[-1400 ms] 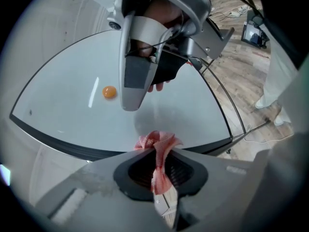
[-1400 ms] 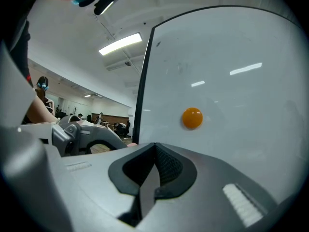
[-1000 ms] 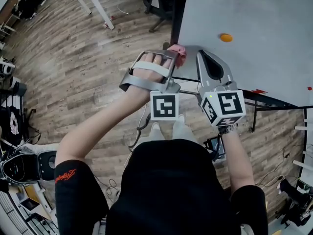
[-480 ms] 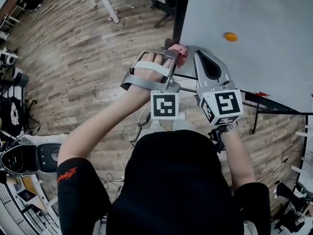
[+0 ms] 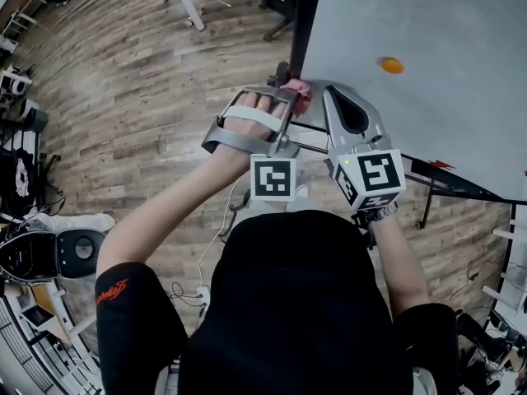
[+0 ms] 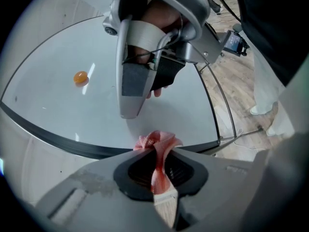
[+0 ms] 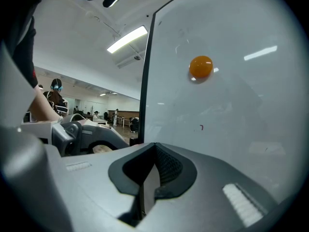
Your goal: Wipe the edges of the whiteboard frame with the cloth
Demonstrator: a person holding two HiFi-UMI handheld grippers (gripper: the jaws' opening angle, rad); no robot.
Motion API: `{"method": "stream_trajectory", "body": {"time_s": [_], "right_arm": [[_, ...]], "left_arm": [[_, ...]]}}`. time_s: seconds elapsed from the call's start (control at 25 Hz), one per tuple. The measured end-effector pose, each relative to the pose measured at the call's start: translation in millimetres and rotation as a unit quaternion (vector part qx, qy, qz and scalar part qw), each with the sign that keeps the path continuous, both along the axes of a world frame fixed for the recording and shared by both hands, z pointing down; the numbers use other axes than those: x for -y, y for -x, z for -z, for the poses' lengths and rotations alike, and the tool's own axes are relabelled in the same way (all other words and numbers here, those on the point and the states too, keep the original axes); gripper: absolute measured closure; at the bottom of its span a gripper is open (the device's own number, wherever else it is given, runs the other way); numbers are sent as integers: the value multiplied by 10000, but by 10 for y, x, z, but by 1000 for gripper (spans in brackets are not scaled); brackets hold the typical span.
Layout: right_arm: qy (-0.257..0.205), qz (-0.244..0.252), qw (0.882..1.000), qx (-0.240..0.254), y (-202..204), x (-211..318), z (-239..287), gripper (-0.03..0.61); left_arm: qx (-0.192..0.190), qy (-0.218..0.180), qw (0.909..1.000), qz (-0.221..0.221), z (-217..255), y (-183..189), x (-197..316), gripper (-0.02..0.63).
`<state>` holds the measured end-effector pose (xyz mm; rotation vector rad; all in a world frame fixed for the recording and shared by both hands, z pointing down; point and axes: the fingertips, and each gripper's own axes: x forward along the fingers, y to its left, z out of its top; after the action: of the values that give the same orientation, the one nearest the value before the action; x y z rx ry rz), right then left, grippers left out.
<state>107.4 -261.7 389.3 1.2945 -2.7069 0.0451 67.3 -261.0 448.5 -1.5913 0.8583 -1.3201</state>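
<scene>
Left gripper: clamped tight on the pink cloth, bunched end poking out past the tips. Sits at a corner of the whiteboard, wad against — or perhaps just shy of — the dark frame; contact line hidden behind the wad in the left gripper view, so no firm call. Right gripper: drawn fully together on nothing, parked just beside the left one, nose over the white surface close to the same corner. Takes no part in the wiping. Higher on the board, well apart from both tools: an orange magnet.

Reads as the wiping step itself, at or near a corner — cloth gripped, frame within reach. No telling from here how much of the edge is already done. Next, most likely: press the wad onto the frame strip and drag along it, up the side rail or across the neighbouring one. Calls for a firm pinch to keep the cloth from pulling free, steady pressure, and a line true to the strip instead of drifting onto the white. Also worth lifting the right gripper out of the way before any sweep toward it.
</scene>
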Motion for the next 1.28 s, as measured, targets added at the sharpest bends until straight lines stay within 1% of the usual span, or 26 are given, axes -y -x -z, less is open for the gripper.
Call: {"method": "stream_trajectory", "body": {"time_s": [0.08, 0.2, 0.32, 0.64, 0.8, 1.08, 1.2, 1.28], "right_arm": [[26, 26, 10000, -7, 22, 13, -31, 577], [59, 67, 9999, -59, 51, 4, -92, 576], [107, 81, 9999, -82, 68, -12, -138, 576], [257, 51, 9996, -54, 90, -15, -180, 577], [345, 31, 9994, -45, 102, -24, -250, 576], [498, -61, 9987, -36, 36, -16, -373, 577], [556, -103, 9984, -15, 18, -20, -410, 576], [594, -116, 9982, -22, 14, -25, -445, 576]], "left_arm": [[-29, 25, 10000, 11, -46, 11, 15, 568], [27, 78, 10000, 30, -121, 38, 21, 568], [-30, 145, 9999, 26, -159, 37, 12, 568], [47, 228, 9997, 21, -231, 48, 22, 568], [-43, 333, 9994, 0, -335, 45, 21, 568], [-70, 400, 9992, 45, -446, 41, 51, 568], [-18, 474, 9989, 52, -512, 53, 42, 568], [-72, 501, 9987, 58, -544, 49, 41, 568]]}}
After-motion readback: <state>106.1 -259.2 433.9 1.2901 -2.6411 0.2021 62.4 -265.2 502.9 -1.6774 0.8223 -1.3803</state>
